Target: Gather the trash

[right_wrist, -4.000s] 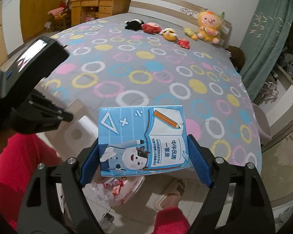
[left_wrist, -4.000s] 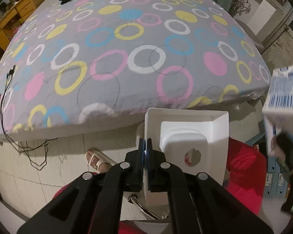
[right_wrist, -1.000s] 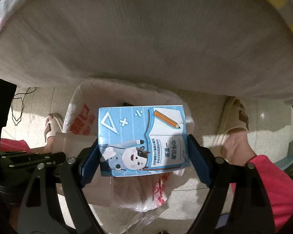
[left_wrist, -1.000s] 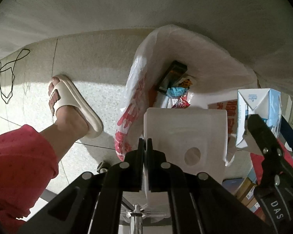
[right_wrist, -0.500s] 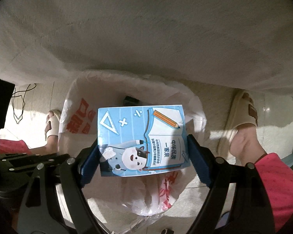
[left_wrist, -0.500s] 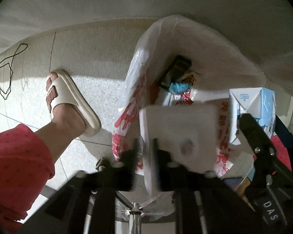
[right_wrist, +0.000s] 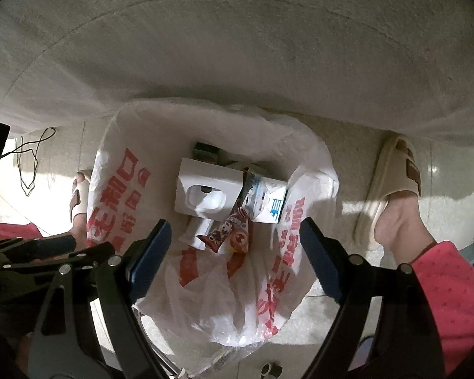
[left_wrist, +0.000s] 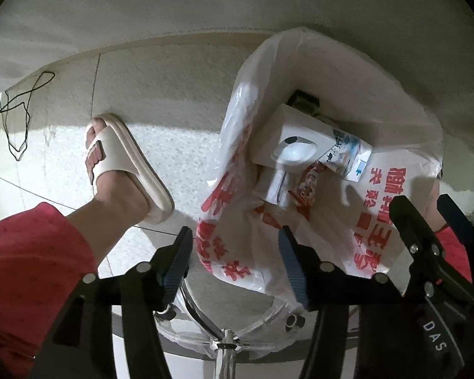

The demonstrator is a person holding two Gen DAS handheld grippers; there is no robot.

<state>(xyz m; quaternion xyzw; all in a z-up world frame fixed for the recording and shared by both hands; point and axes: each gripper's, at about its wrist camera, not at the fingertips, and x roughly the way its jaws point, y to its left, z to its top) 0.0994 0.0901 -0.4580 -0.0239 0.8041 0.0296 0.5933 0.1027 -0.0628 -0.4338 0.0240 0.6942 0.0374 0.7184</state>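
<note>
A white plastic trash bag with red print stands open on the floor below both grippers; it also shows in the right wrist view. Inside lie the white foam packaging piece, the blue milk carton and a red snack wrapper. My left gripper is open and empty above the bag's left side. My right gripper is open and empty above the bag; it also shows at the right of the left wrist view.
The grey bed side hangs just behind the bag. The person's feet in cream slippers stand left and right of the bag. A black cable lies on the tiled floor at left. A chrome stand is below.
Both grippers have opened. The foam piece has dropped from the left gripper and the milk carton from the right one; both now lie inside the bag.
</note>
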